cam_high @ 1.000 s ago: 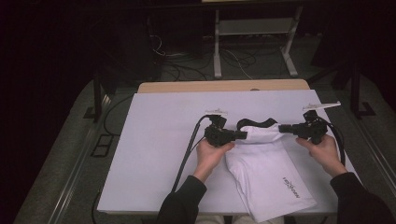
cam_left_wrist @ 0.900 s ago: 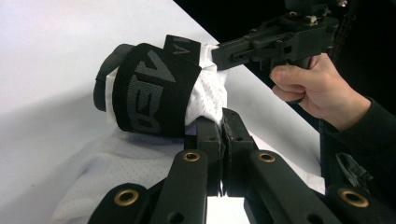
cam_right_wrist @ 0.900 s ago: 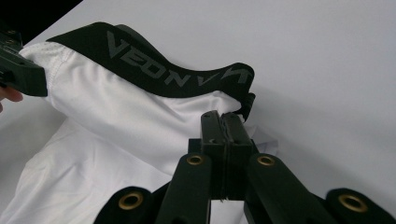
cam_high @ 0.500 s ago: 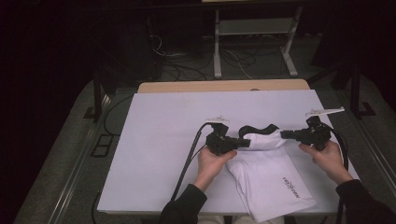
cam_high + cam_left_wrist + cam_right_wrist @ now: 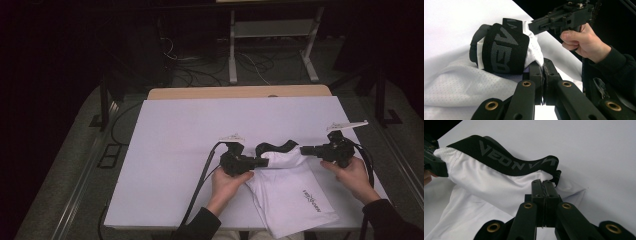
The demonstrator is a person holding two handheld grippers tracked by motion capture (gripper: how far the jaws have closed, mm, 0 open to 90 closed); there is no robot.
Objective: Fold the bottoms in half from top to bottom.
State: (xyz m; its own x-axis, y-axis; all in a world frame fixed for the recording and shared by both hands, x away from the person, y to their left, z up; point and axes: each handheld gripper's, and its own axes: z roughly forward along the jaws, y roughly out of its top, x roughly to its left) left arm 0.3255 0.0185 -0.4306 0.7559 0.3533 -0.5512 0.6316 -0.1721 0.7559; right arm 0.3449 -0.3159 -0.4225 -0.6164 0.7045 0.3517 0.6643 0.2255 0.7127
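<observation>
White mesh shorts (image 5: pixel 292 197) with a black lettered waistband (image 5: pixel 273 147) lie on the white table (image 5: pixel 175 150), legs toward the near edge. My left gripper (image 5: pixel 263 162) is shut on the white fabric at the left end of the waist, as the left gripper view shows at its jaw tips (image 5: pixel 543 65), just under the bunched waistband (image 5: pixel 506 50). At the right end of the waist my right gripper (image 5: pixel 303 149) is also shut, pinching cloth below the band (image 5: pixel 543 182). The waistband (image 5: pixel 506 161) arches up between the two grippers.
A wooden strip (image 5: pixel 240 92) runs along the table's far edge. Beyond it are a metal stand (image 5: pixel 272 30) and cables on the dark floor. Bare table surface (image 5: pixel 240 120) spreads to the left of and behind the shorts.
The left gripper has drawn toward the near edge and the right has followed slightly, pulling the waist of the shorts nearer. Both grips have held.
</observation>
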